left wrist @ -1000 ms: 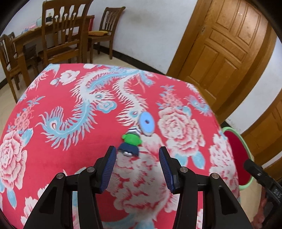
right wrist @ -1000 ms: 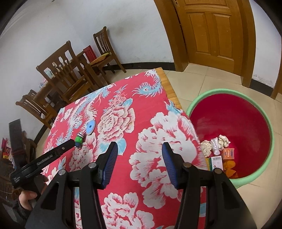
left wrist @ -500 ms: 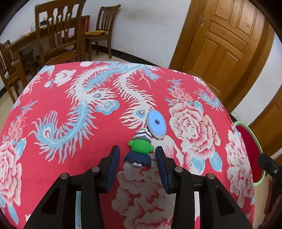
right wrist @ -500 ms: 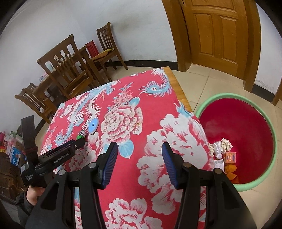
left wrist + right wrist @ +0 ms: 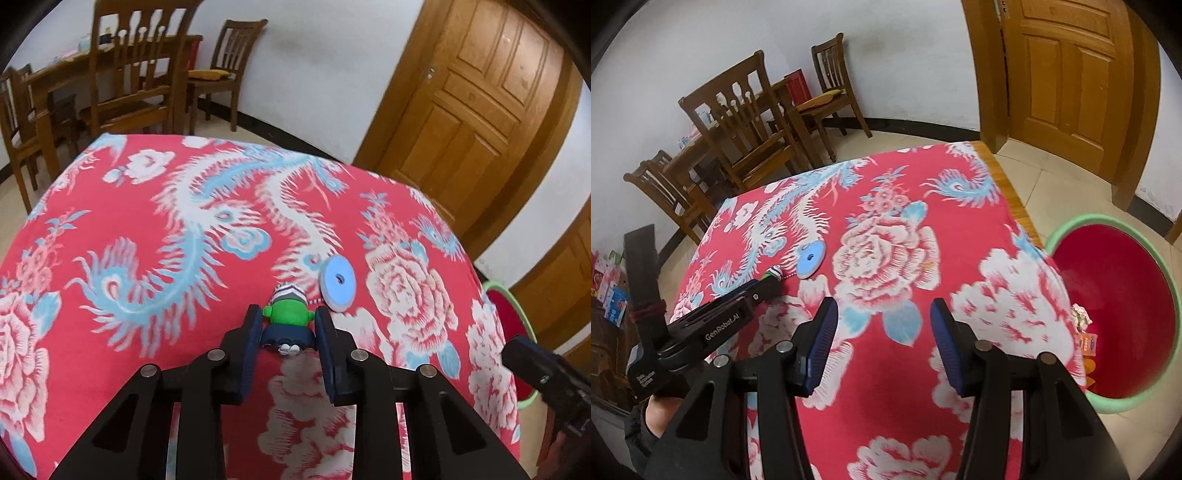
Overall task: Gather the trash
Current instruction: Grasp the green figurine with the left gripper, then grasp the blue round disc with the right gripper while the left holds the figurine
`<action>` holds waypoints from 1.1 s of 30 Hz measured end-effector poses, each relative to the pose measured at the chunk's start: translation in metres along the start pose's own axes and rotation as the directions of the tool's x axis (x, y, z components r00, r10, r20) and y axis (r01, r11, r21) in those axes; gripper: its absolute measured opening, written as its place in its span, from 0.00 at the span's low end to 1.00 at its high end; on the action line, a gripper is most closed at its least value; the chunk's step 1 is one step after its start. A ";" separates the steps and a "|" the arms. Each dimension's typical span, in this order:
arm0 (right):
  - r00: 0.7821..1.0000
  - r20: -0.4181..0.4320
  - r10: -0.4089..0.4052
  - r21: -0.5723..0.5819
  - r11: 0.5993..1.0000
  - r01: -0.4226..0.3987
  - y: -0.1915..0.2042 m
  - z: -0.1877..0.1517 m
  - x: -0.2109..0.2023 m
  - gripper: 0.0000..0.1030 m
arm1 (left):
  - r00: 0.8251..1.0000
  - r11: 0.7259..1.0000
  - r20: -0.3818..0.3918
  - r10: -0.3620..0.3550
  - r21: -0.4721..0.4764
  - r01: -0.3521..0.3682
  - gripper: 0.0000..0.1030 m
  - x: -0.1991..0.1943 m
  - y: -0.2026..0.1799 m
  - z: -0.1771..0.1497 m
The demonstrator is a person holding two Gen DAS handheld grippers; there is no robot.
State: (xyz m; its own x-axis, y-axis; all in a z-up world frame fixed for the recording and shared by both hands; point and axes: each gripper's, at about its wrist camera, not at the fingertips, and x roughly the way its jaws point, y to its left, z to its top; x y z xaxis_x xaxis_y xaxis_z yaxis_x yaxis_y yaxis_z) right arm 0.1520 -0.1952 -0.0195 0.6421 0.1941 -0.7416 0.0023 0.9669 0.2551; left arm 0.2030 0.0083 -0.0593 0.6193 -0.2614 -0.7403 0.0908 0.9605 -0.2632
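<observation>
The left gripper [image 5: 287, 325] is closed down on the small green figure [image 5: 288, 314], which lies on the red floral tablecloth [image 5: 110, 332] near the table's middle. Both blue pads touch the figure's dark lower body, and the striped cap points away from the camera. The figure appears to be in contact with the cloth, though the view does not settle whether it is already lifted.

The right gripper [image 5: 881, 330] hangs above the near part of the tablecloth with its jaws spread wide and nothing between them.

Procedure for the step in hand (judged, not observed):
1. Confirm that both pads bear on the figure's body, not on the protruding green arms. The body is narrow and rounded and may pivot or slip out forward.
2. Lift straight up before travelling sideways, so that the cloth is not dragged.
3. Avoid the blue disc [image 5: 338, 284], which lies just beside the figure's cap, slightly to the right.
4. Carry the figure over the table's right edge to the green-rimmed basin [image 5: 1171, 295] on the floor, and release it only when it is above the red interior.

Inventory:
- Figures on the table: one.
- Blue discs on the table: one.
- Basins: one, already holding a few items against its near wall. The exact number is unclear, since the table edge hides part of them.
- Grippers: two.
</observation>
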 end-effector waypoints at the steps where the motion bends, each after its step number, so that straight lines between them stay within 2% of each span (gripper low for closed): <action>1: 1.000 -0.002 0.001 -0.005 1.000 -0.001 0.004 0.001 0.002 0.53 | 1.000 1.000 0.006 -0.004 -0.011 0.004 0.29 -0.002 0.004 0.002; 7: 1.000 -0.024 0.020 -0.047 0.999 -0.021 0.032 0.009 0.023 0.53 | 0.999 0.997 0.036 -0.011 -0.074 0.014 0.28 -0.015 0.024 0.008; 8: 0.999 -0.026 0.022 -0.052 0.998 -0.023 0.036 0.011 0.026 0.53 | 0.999 0.996 0.043 -0.008 -0.087 0.012 0.26 -0.018 0.028 0.008; 10: 0.999 -0.033 0.024 -0.062 0.998 -0.026 0.044 0.014 0.034 0.53 | 0.998 0.993 0.055 0.001 -0.114 0.006 0.14 -0.024 0.037 0.011; 16: 0.997 -0.079 0.021 -0.090 0.996 -0.028 0.067 0.020 0.061 0.53 | 0.998 0.986 0.054 0.032 -0.163 -0.023 0.13 -0.030 0.053 0.016; 23: 0.991 -0.130 -0.016 -0.118 0.993 0.000 0.080 0.026 0.093 0.53 | 0.999 0.985 0.045 0.018 -0.171 -0.010 0.14 -0.033 0.058 0.014; 28: 0.992 -0.126 -0.032 -0.120 0.993 0.016 0.090 0.027 0.103 0.50 | 0.999 0.983 0.036 0.039 -0.180 -0.032 0.20 -0.035 0.063 0.013; 32: 0.991 -0.126 -0.050 -0.132 0.991 0.033 0.097 0.028 0.111 0.45 | 0.998 0.980 0.027 0.055 -0.194 -0.049 0.35 -0.034 0.067 0.010; 33: 0.990 -0.132 -0.054 -0.131 0.991 0.036 0.098 0.028 0.114 0.43 | 0.998 0.980 0.026 0.057 -0.194 -0.050 0.35 -0.035 0.068 0.010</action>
State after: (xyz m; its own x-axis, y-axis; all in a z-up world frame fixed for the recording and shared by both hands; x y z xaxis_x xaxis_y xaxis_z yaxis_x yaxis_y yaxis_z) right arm 0.2473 -0.0828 -0.0618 0.5342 0.1620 -0.8297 -0.0752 0.9867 0.1442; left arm 0.1950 0.0833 -0.0452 0.6438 -0.2041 -0.7375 -0.0938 0.9355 -0.3408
